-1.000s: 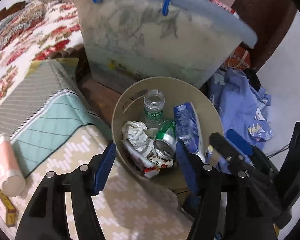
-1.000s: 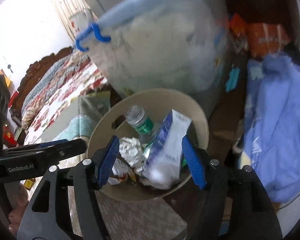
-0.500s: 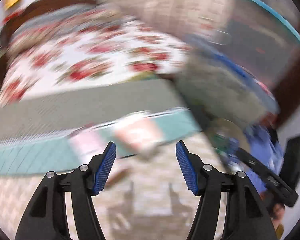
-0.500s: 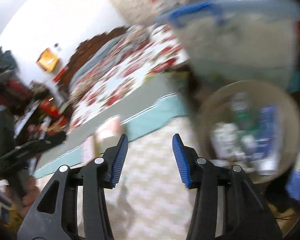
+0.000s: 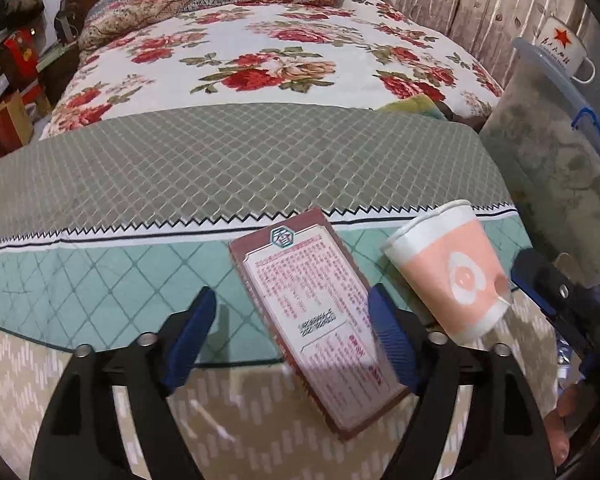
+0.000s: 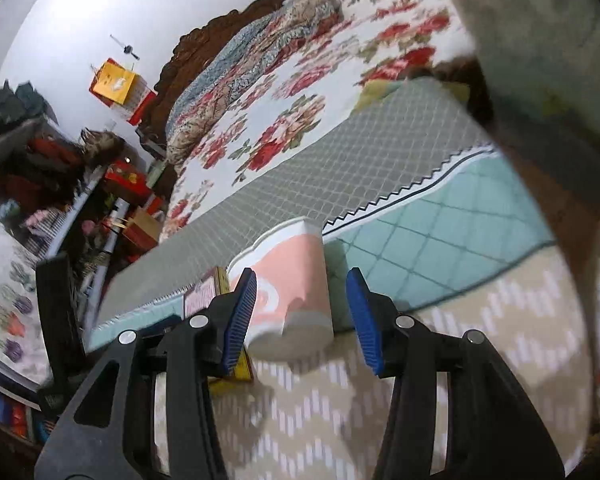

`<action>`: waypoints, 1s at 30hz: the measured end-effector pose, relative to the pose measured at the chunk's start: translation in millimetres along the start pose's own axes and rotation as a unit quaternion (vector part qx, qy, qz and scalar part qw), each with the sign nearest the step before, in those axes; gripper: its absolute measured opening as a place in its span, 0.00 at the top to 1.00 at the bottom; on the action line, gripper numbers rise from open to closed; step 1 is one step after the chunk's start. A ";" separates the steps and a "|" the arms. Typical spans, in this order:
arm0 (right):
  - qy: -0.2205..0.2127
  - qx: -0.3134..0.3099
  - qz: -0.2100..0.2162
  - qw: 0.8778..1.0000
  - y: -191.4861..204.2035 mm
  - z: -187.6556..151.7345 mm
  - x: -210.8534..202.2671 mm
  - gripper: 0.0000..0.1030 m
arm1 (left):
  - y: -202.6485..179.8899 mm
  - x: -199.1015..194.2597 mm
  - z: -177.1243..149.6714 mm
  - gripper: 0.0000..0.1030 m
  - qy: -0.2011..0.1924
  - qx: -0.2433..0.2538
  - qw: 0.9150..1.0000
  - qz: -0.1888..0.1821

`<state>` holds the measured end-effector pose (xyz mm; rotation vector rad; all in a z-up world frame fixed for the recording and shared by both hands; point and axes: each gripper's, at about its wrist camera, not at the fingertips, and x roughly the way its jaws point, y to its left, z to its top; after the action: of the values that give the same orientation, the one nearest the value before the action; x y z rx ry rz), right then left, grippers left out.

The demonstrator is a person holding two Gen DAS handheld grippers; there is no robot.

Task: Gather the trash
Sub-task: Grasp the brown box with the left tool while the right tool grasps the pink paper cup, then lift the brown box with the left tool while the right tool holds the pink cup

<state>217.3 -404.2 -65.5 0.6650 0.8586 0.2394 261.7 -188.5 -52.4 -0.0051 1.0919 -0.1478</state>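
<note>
A flat brown carton [image 5: 316, 320] with a white printed label lies on the quilted mat, between the fingers of my open left gripper [image 5: 296, 336], close to the right pad. A pink and white paper cup [image 5: 448, 272] lies on its side just right of the carton. In the right wrist view the same cup [image 6: 296, 292] lies between the fingers of my open right gripper [image 6: 302, 316], with the carton [image 6: 204, 300] partly hidden behind the left finger. Neither gripper holds anything. The right gripper's fingers [image 5: 548, 292] show at the right edge of the left wrist view.
The quilted grey, teal and beige mat [image 5: 220, 168] covers the bed's near end, with a floral bedspread [image 5: 268, 60] beyond. A translucent storage bin [image 5: 560, 184] with a blue latch stands at the right, an enamel mug [image 5: 564, 48] on its lid. Shelves with clutter [image 6: 60, 168] stand at far left.
Both grippers have swung left, away from the round trash bin with its bottle, can and carton, over to the mat. The carton and the cup now lie between the open fingers.
</note>
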 end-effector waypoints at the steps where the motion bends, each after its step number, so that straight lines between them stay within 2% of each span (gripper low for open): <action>1: 0.006 0.010 0.008 1.000 -3.5 1.6 6.0 0.52 | -2.6 1.9 -0.9 0.23 -0.003 0.003 1.000 0.003; 3: 0.018 0.024 0.025 0.999 -6.6 2.5 18.0 0.51 | -9.1 5.0 -2.6 0.16 -0.007 0.013 1.000 0.011; 8: 0.042 0.025 0.042 0.998 -5.2 -6.0 36.3 0.54 | -15.4 12.0 -8.1 0.14 -0.010 0.027 1.000 0.010; 10: 0.051 0.028 0.057 0.997 -1.1 -11.0 38.4 0.59 | -13.0 11.4 -8.8 0.20 -0.008 0.026 1.000 -0.007; 11: 0.053 0.030 0.057 0.996 0.8 -13.7 37.9 0.60 | -12.7 10.3 -9.5 0.27 -0.006 0.026 0.999 -0.020; 13: 0.053 0.027 0.054 0.997 4.8 -18.5 35.9 0.63 | -11.8 7.2 -11.9 0.28 -0.002 0.029 0.999 -0.023; 17: 0.050 0.025 0.050 0.997 17.4 -38.1 24.9 0.64 | 1.3 1.2 -19.3 0.36 0.012 0.021 0.998 -0.064; 22: 0.053 0.018 0.042 0.998 30.6 -71.4 9.9 0.64 | 16.7 -12.2 -40.3 0.40 0.023 0.031 0.996 -0.079; 30: 0.046 0.005 0.046 0.998 51.0 -132.7 -30.3 0.64 | 37.1 -51.0 -102.6 0.41 0.032 0.076 0.993 -0.090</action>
<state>99.8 -319.5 -76.8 0.7070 0.9191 0.3513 152.2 -138.5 -57.5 0.0390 1.1422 -0.3952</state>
